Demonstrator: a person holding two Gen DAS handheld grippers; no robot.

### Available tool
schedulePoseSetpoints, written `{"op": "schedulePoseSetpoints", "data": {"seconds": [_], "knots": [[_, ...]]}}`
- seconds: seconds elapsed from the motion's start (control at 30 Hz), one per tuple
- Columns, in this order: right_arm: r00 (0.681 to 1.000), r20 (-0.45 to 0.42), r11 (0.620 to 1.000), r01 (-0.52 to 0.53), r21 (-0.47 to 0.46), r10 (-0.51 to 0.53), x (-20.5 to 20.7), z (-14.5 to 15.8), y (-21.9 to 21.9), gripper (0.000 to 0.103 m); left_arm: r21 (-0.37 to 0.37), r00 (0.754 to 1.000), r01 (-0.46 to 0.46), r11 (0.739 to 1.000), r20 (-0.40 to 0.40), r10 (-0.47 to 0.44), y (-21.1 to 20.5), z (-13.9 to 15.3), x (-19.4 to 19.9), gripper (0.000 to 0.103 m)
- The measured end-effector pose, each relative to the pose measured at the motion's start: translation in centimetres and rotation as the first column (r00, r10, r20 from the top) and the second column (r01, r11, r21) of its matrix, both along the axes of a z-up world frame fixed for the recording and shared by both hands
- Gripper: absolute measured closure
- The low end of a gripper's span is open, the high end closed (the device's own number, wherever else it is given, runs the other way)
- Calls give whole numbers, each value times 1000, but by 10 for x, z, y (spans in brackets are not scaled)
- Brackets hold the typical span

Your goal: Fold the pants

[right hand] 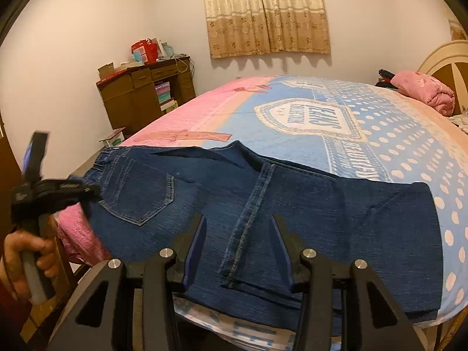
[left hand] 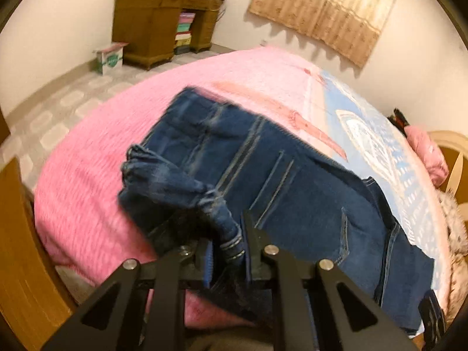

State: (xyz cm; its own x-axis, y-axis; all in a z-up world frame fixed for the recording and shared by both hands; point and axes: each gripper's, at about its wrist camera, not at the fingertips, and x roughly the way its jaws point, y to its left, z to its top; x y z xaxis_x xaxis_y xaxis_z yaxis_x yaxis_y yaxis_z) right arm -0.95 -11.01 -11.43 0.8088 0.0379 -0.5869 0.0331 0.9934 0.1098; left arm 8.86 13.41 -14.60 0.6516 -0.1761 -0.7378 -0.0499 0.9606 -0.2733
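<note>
Left wrist view rides right behind its own fingers (left hand: 248, 234), tilted steeply down, very close on bunched jeans (left hand: 263, 175), the cabinet (left hand: 158, 26) far beyond the fingertips. Right wrist view sits behind its fingers (right hand: 199, 242), angled down more gently, close over the same jeans (right hand: 321, 204). Both share the bed (right hand: 292, 117), curtain (right hand: 266, 11) and cabinet.

left tool (left hand: 226, 248): black, silver pivot pins | right tool (right hand: 238, 251): black, blue pads, silver pins
</note>
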Motion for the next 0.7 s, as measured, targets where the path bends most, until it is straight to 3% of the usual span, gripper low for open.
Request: {"op": "schedulePoseSetpoints", "data": {"seconds": [0.17, 0.3, 0.4, 0.47, 0.53, 0.6, 0.7], "knots": [[1000, -5, 1000, 5, -12, -5, -2, 4, 1, 57, 99, 986, 89, 991, 130, -102, -37, 38, 10, 88], [999, 6, 999, 40, -9, -40, -3, 11, -6, 57, 73, 959, 110, 991, 255, -125, -18, 62, -9, 89], [999, 9, 999, 48, 0, -48, -4, 14, -7, 57, 59, 980, 79, 995, 177, -88, 8, 38, -9, 89], [999, 9, 999, 37, -2, -37, -3, 14, -3, 57, 62, 999, 27, 998, 32, -29, 26, 2, 1, 88], [1000, 5, 1000, 18, -1, -18, -1, 14, 2, 57, 81, 997, -1, 997, -77, 7, 41, -26, 3, 78], [1000, 0, 1000, -11, -3, 11, 0, 13, 10, 57, 43, 998, 27, 999, -56, -24, 47, -30, -1, 78], [999, 1, 999, -46, -3, 46, 2, 14, 18, 57, 13, 995, 26, 1000, -94, -25, 52, -25, 2, 78]]}}
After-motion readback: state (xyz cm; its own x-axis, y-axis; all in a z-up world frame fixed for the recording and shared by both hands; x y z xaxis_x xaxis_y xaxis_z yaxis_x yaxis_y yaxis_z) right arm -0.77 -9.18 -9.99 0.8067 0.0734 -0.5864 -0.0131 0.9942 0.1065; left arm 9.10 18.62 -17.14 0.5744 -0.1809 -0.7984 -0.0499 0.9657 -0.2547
